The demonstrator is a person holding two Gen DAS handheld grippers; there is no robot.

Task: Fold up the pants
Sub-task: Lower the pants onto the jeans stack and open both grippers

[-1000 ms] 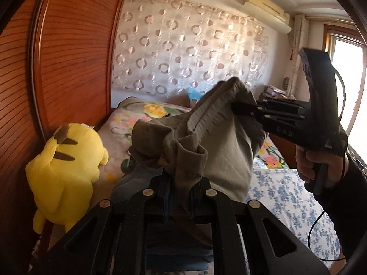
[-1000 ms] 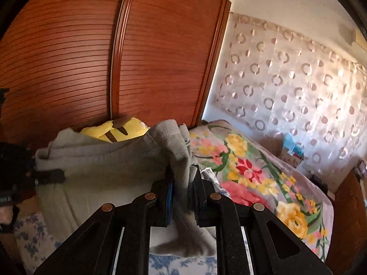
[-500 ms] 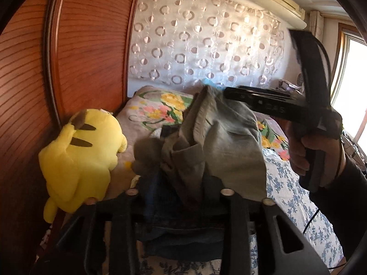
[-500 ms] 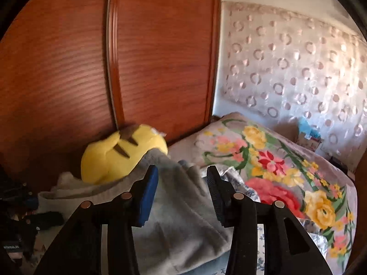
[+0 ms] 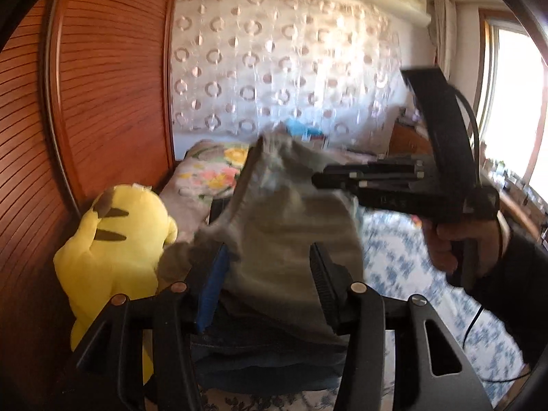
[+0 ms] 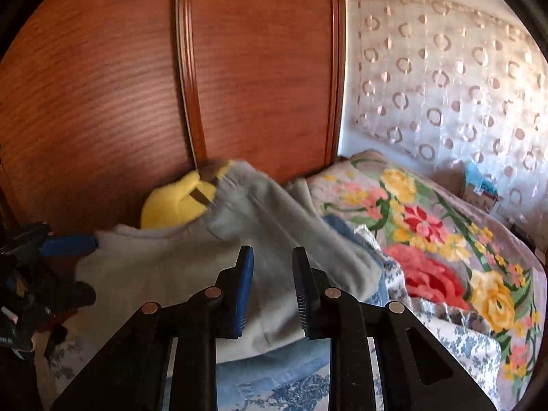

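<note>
The grey-green pants point(image 5: 287, 226) lie folded in a heap on top of blue denim clothes point(image 5: 267, 359) on the bed. My left gripper point(image 5: 267, 263) is open, its fingers on either side of the pants' near edge, holding nothing. The right gripper shows in the left wrist view point(image 5: 318, 179) to the right of the heap. In the right wrist view the pants point(image 6: 212, 274) lie just ahead of my right gripper point(image 6: 272, 257), which is open and empty. The left gripper's blue pad point(image 6: 68, 244) shows at the left edge there.
A yellow plush toy point(image 5: 113, 253) sits at the left against the wooden wardrobe point(image 6: 171, 85). A floral blanket point(image 6: 445, 239) covers the far end of the bed. The blue-patterned sheet point(image 5: 404, 267) lies to the right. A window point(image 5: 513, 109) is at the right.
Both grippers opened and let go of the pants, which dropped onto the denim pile. Both grippers have drawn back a little from the heap.
</note>
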